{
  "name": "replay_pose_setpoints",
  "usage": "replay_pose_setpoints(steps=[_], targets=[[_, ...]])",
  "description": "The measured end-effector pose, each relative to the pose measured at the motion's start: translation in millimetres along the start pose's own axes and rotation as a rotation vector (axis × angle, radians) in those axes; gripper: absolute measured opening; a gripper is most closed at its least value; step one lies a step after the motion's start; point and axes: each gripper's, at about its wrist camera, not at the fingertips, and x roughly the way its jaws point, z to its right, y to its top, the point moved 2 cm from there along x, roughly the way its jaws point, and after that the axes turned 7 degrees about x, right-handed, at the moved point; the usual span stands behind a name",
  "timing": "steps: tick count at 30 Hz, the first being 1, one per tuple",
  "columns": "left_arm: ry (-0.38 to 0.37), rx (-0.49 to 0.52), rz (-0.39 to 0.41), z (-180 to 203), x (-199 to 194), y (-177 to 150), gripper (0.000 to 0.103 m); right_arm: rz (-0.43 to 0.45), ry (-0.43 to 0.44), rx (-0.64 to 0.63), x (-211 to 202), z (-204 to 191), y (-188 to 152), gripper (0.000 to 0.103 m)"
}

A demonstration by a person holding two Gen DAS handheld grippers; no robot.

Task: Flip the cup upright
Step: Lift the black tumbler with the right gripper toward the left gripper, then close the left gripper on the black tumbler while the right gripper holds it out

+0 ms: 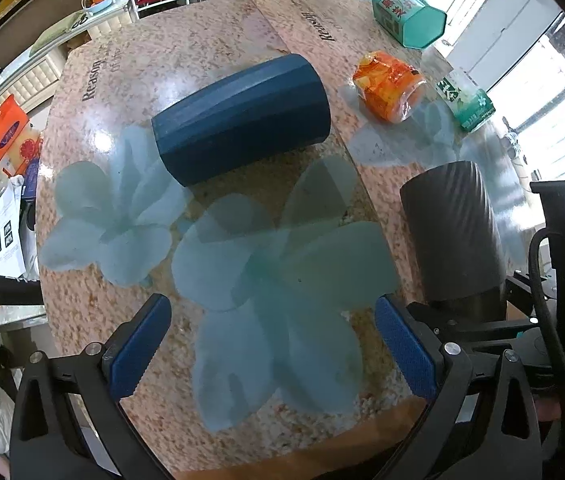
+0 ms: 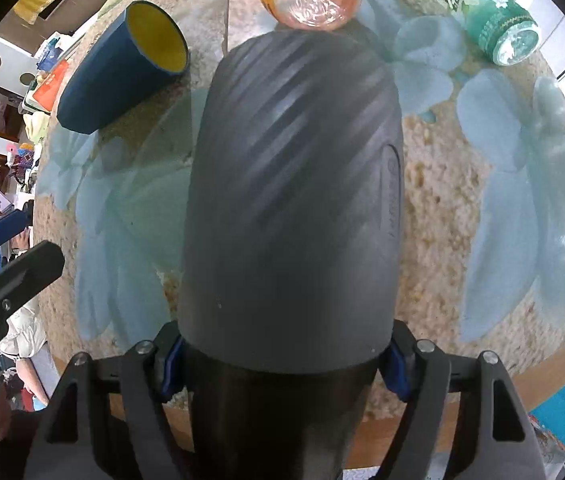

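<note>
A dark grey ribbed cup (image 2: 290, 200) fills the right wrist view; my right gripper (image 2: 282, 360) is shut on its near end, blue pads against both sides. The same cup (image 1: 452, 236) shows at the right of the left wrist view, held over the table. A dark blue cup (image 1: 242, 118) with a yellow inside lies on its side on the table, also in the right wrist view (image 2: 118, 72). My left gripper (image 1: 272, 344) is open and empty above the table, in front of the blue cup.
The round glass table (image 1: 130, 60) has a flower pattern. An orange cup (image 1: 388, 86) and a green patterned cup (image 1: 466, 102) lie on their sides at the far right. A teal box (image 1: 408, 14) stands behind them. Cluttered shelves lie beyond the left edge.
</note>
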Motion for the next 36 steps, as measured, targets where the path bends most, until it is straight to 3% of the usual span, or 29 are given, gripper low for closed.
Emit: replay_pose_setpoints(steps=[9,15,21,28,36], targets=[[0.002,0.003,-0.006,1.6,0.2,-1.2,0.102,0.015,0.022,0.0,0.9,16.6,-16.2,0.076],[0.001,0.013,-0.011,2.5,-0.1,-2.1,0.102,0.038,0.035,0.02,-6.8,23.3,-16.8,0.091],[-0.001,0.011,-0.004,1.3,-4.6,-4.0,0.102,0.076,0.1,0.057,-37.6,42.6,-9.7,0.103],[-0.049,-0.003,0.004,7.1,-15.9,-0.9,0.102,0.131,0.1,0.106,-78.4,73.6,-16.4,0.103],[-0.103,0.041,0.024,40.7,-33.7,14.4,0.102,0.218,0.13,0.198,-139.6,124.9,-30.0,0.103]])
